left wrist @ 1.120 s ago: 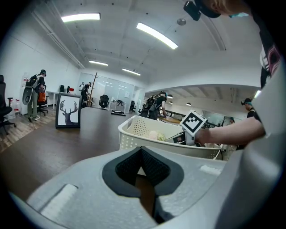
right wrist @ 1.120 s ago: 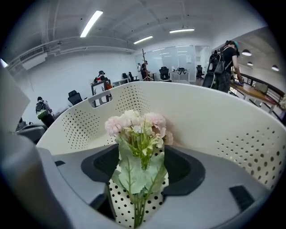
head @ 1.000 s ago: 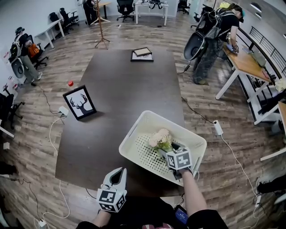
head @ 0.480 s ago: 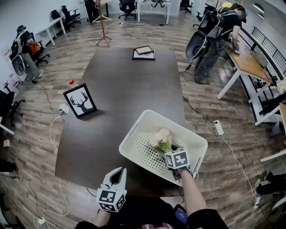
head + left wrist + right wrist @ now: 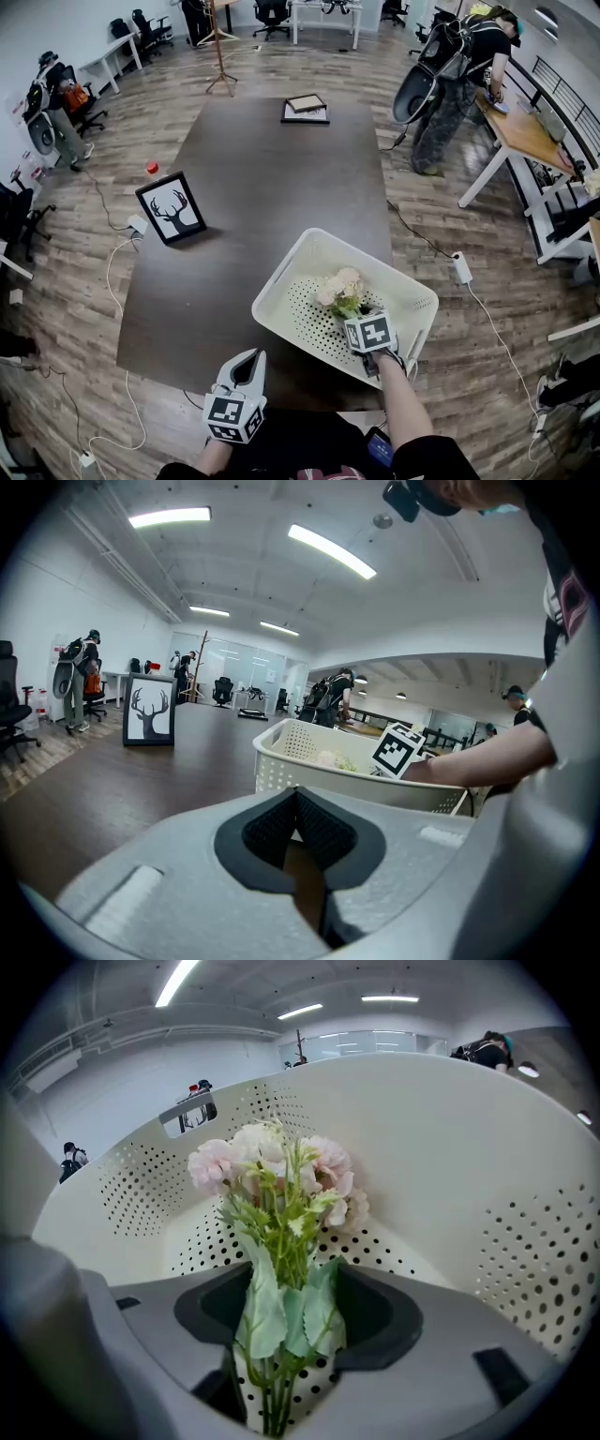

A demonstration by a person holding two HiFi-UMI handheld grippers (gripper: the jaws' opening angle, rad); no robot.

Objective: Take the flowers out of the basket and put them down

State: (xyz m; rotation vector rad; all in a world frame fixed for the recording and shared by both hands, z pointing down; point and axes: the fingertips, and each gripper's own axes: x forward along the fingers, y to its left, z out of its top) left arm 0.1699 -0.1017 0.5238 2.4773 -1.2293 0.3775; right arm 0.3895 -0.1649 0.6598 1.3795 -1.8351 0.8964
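Head view: a long dark table (image 5: pixel 253 187) stands on a wood-plank floor (image 5: pixel 422 253) in an open office. The white perforated basket (image 5: pixel 281 281) sits at the table's near right corner, and the pale pink flowers (image 5: pixel 337 286) lie inside it. The right gripper (image 5: pixel 354 309) reaches down into the basket at the stems. The left gripper (image 5: pixel 246 358) hangs left of the basket, over the table's near edge. A deer picture (image 5: pixel 171 208) stands left of the basket and beyond it. Flat frames (image 5: pixel 306 109) lie at the table's end, far beyond the basket. A person (image 5: pixel 459 75) bends at a desk far to its right.

Left gripper view: the jaw tips meet, with nothing between them. The basket is just ahead, under strip ceiling lights (image 5: pixel 330 550).

Right gripper view: the jaws stand wide and have just been closing. The stems and leaves rise between them, with the basket wall all round
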